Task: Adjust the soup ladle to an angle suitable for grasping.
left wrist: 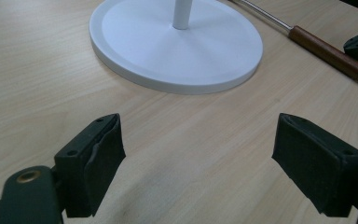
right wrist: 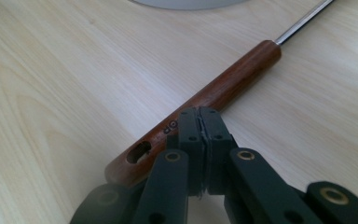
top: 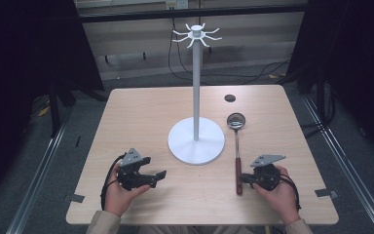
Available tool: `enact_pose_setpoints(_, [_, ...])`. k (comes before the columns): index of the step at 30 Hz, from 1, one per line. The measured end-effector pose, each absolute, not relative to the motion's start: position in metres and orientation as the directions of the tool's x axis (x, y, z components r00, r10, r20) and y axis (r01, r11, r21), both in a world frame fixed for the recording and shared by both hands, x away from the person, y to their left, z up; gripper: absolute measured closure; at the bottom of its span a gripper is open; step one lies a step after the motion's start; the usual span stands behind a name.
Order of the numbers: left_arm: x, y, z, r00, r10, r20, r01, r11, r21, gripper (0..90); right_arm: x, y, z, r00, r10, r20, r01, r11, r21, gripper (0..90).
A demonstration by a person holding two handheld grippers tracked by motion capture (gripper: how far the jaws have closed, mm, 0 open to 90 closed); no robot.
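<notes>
A ladle (top: 237,146) with a steel bowl and a brown wooden handle lies on the table, right of the white stand's round base (top: 196,141). My right gripper (top: 244,179) is shut with nothing in it, its tips right beside the handle's near end. In the right gripper view the closed jaws (right wrist: 200,116) sit just in front of the wooden handle (right wrist: 233,88), which has a hanging hole. My left gripper (top: 158,176) rests at the front left, open. Bare table shows between its jaws (left wrist: 198,149), with the stand's base (left wrist: 177,46) and the handle (left wrist: 326,49) beyond.
The stand's tall white pole (top: 196,83) carries a ring of hooks (top: 196,35) at its top. A small dark round disc (top: 230,98) sits near the far edge of the wooden table (top: 136,112). Dark curtains and cables lie beyond the table.
</notes>
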State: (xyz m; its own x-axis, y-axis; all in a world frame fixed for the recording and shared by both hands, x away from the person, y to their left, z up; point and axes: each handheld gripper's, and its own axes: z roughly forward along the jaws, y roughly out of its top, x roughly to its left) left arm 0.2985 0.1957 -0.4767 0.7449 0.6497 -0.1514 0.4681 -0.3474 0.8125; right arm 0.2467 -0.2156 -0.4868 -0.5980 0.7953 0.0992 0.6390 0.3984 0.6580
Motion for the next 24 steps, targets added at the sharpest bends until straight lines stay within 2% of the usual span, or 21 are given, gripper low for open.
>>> enact_pose_setpoints(8, [0.297,0.2,-0.477,0.742,0.654,-0.151,0.47,-0.346,0.812,16.2,0.255,-0.191,-0.488,-0.64,0.76,0.11,0.614,0.42,0.668,88.0])
enact_pose_setpoints(13, [0.296,0.202,-0.478,0.737,0.659,-0.146,0.474,-0.352,0.807,16.2,0.26,-0.183,-0.491,-0.658,0.745,0.112,0.603,0.431,0.671,83.3])
enact_pose_setpoints(15, [0.296,0.203,-0.479,0.739,0.658,-0.146,0.472,-0.35,0.809,16.2,0.263,-0.188,-0.489,-0.628,0.77,0.113,0.611,0.397,0.685,80.5])
enact_pose_setpoints(19, [0.297,0.203,-0.48,0.736,0.661,-0.148,0.474,-0.346,0.81,16.3,0.274,-0.201,-0.485,-0.563,0.818,0.115,0.608,0.316,0.728,81.6])
enact_pose_setpoints(24, [0.298,0.203,-0.481,0.734,0.663,-0.148,0.479,-0.35,0.805,16.4,0.306,-0.212,-0.484,-0.481,0.875,0.046,0.58,0.279,0.765,83.5])
